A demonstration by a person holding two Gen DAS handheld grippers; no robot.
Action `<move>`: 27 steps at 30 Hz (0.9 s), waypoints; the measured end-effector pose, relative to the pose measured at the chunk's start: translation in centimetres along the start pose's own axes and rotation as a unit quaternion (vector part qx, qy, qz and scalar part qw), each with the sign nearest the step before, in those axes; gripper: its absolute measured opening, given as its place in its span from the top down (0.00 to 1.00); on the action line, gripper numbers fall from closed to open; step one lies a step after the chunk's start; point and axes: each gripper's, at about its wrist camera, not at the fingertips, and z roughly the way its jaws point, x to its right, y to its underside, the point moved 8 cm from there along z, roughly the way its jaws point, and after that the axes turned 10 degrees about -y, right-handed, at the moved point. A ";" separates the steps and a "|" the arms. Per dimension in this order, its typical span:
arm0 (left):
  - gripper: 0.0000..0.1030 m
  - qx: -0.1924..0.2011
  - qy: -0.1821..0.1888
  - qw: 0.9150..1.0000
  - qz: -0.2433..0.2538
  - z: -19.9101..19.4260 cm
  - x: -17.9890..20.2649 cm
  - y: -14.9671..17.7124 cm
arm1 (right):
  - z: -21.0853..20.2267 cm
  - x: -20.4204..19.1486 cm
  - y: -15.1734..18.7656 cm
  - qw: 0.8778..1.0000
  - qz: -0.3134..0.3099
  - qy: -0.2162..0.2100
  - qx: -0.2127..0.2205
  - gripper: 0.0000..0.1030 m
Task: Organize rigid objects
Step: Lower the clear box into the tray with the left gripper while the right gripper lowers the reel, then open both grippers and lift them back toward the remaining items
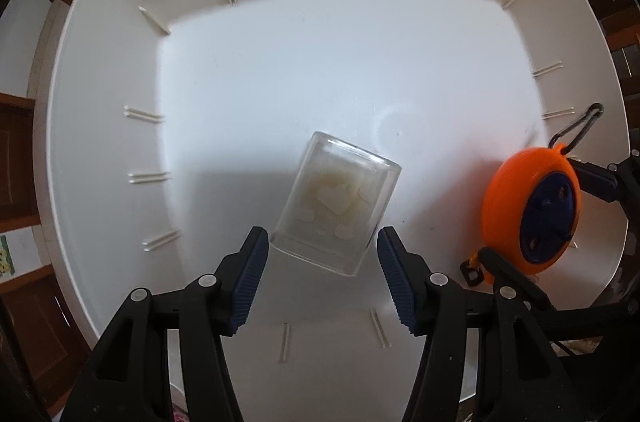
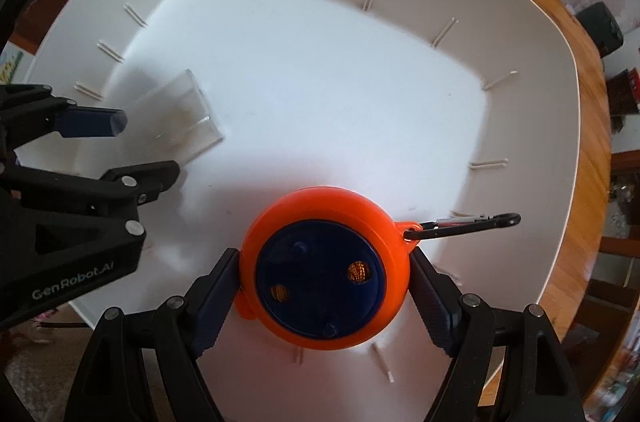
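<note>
- Clear plastic box (image 1: 335,203) lies on the white bin (image 1: 280,62) floor, lower centre, between the left gripper (image 1: 322,254) pads, which stand apart from it.
- Orange reel (image 2: 325,267), lower centre, sits clamped in the right gripper (image 2: 325,286).

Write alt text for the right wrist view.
The right gripper clamps a round orange reel with a blue centre above a white bin; a black carabiner hangs from the reel. At left, the left gripper is beside a clear box in the bin.
</note>
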 end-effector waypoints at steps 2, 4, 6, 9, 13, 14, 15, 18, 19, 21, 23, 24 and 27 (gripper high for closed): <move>0.17 0.005 0.001 1.000 0.002 -0.3 0.0 0.0 | -0.4 -0.1 0.1 1.000 0.000 -0.003 0.007 0.19; 0.09 0.016 0.003 1.000 -0.002 -0.7 -0.3 -0.1 | -1.3 -0.5 0.0 1.000 -0.008 -0.008 0.025 0.18; 0.03 0.022 0.000 1.000 -0.007 -1.0 -0.7 -0.2 | -1.9 -1.1 0.1 0.999 -0.023 -0.005 0.035 0.18; 0.03 0.030 0.000 0.999 -0.011 -1.6 -1.1 -0.4 | -3.0 -1.5 0.2 0.998 -0.035 0.004 0.045 0.18; 0.03 0.046 -0.007 0.999 -0.010 -2.8 -1.7 -0.8 | -4.6 -1.7 0.7 0.998 -0.034 0.010 0.061 0.18; 0.03 0.050 -0.006 0.999 -0.011 -3.2 -1.9 -0.9 | -5.1 -1.5 0.7 0.997 -0.032 0.012 0.066 0.18; 0.03 0.055 -0.006 0.998 -0.013 -3.6 -2.0 -1.0 | -5.7 -1.4 0.6 0.997 -0.029 0.013 0.075 0.18; 0.03 0.075 -0.004 0.997 -0.023 -5.3 -3.0 -1.5 | -7.7 -0.8 0.0 0.994 -0.015 0.012 0.109 0.18; 0.03 0.082 0.000 0.996 -0.027 -6.0 -3.2 -1.8 | -8.6 -0.6 -0.1 0.992 -0.009 0.010 0.124 0.18; 0.03 0.094 0.004 0.995 -0.033 -7.6 -3.3 -2.5 | -9.6 -0.2 -0.8 0.989 -0.001 0.009 0.148 0.18; 0.03 0.108 0.010 0.993 -0.038 -9.4 -4.2 -3.4 | -10.1 0.3 -2.0 0.985 0.004 0.007 0.171 0.18; 0.03 0.114 0.001 0.993 -0.040 -10.3 -5.0 -4.3 | -11.1 0.6 -2.0 0.982 0.006 0.007 0.186 0.18; 0.03 0.151 0.007 0.988 -0.042 -12.8 -5.6 -5.5 | -12.3 1.4 -3.0 0.977 -0.001 0.017 0.212 0.18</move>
